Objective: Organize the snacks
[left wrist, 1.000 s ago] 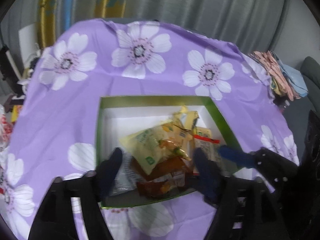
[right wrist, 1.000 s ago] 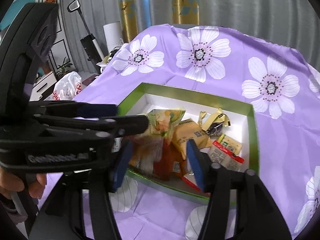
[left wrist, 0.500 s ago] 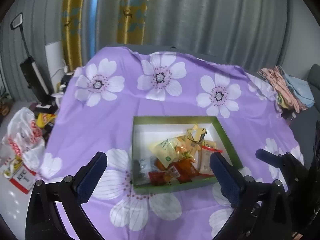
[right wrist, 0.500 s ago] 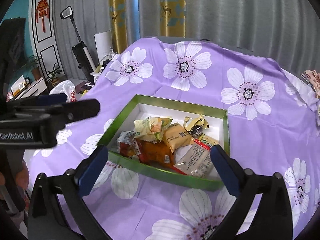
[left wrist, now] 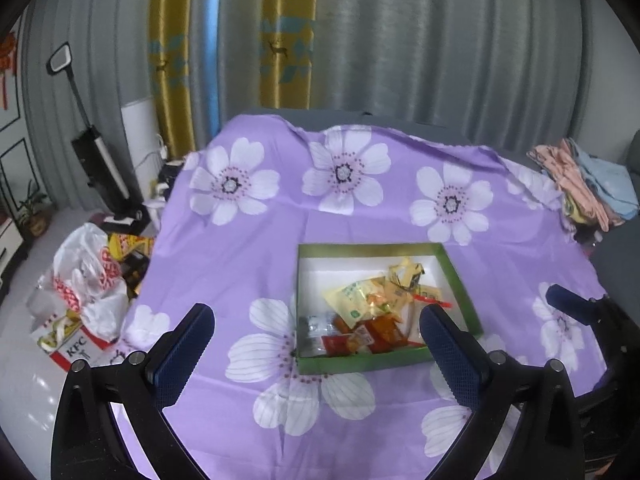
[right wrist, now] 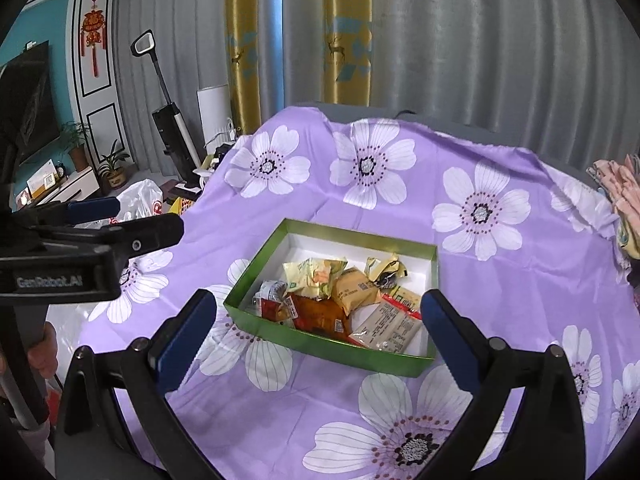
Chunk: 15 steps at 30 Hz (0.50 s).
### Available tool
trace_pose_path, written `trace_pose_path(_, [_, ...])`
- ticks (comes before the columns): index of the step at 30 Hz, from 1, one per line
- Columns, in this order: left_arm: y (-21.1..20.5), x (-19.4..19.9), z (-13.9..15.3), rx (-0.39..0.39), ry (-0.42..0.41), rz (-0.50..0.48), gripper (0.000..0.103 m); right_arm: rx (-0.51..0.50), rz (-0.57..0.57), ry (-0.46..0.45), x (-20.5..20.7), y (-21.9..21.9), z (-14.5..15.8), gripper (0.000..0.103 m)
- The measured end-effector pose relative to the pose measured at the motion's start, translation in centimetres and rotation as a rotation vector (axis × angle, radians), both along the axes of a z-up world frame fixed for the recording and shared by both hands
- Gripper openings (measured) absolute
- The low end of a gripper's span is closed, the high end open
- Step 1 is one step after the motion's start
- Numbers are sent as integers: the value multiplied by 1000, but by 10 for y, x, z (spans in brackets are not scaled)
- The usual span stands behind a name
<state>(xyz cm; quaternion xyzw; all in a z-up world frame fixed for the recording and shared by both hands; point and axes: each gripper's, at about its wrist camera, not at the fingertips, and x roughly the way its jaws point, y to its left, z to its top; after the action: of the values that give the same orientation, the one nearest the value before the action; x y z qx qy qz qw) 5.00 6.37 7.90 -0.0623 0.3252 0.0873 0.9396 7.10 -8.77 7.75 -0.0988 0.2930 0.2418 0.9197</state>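
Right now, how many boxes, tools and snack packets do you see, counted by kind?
Green box: 1
Tools: 2, the left tool and the right tool, both open and empty
Snack packets in the box: about 7, since they overlap
Total: about 10

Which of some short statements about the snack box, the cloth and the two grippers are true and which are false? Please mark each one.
1. The green box holds several snack packets. True.
2. The box stands on a plain white cloth. False: the cloth is purple with white flowers.
3. The right gripper has its jaws wide open with nothing held between them. True.
4. The left gripper is closed on a yellow packet. False: its jaws are open and hold nothing; the yellow packet lies in the box.
5. The box has a lid on it. False: it is open at the top.
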Motion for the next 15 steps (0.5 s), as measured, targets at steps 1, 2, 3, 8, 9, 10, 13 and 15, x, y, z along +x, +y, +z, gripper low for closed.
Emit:
trace_pose_path(1, [0, -1, 2, 5, 0, 8, 102, -2, -1, -4, -1, 0, 3, 103])
trace_pose_path(2, [0, -2, 3, 13, 1, 15, 102, -3, -5, -8, -2, -1, 5, 103])
trace_pose_path(3, [0, -3, 4, 19, 0, 20, 102, -2, -8, -12, -4, -1, 8, 103])
trace_pose_path(8, [-2, -5, 8, 28, -5, 27, 102, -5, -3, -30, -9, -1, 17, 103])
trace_pose_path(9, [-4, -7, 9, 29, -8, 28, 102, -6, -2, -33, -10, -1, 19, 103])
trace_pose_path(10, [-5, -7, 11, 28, -11, 26, 102, -7, -1, -37, -11, -1, 20, 103])
trace_pose_path(13, [-8, -9, 14, 35, -18, 29, 102, -7, 1, -47, -13, -2, 23, 103])
trace_pose_path(15, [-9, -10, 15, 39, -21, 30, 102, -7, 3, -49, -14, -1, 23, 103])
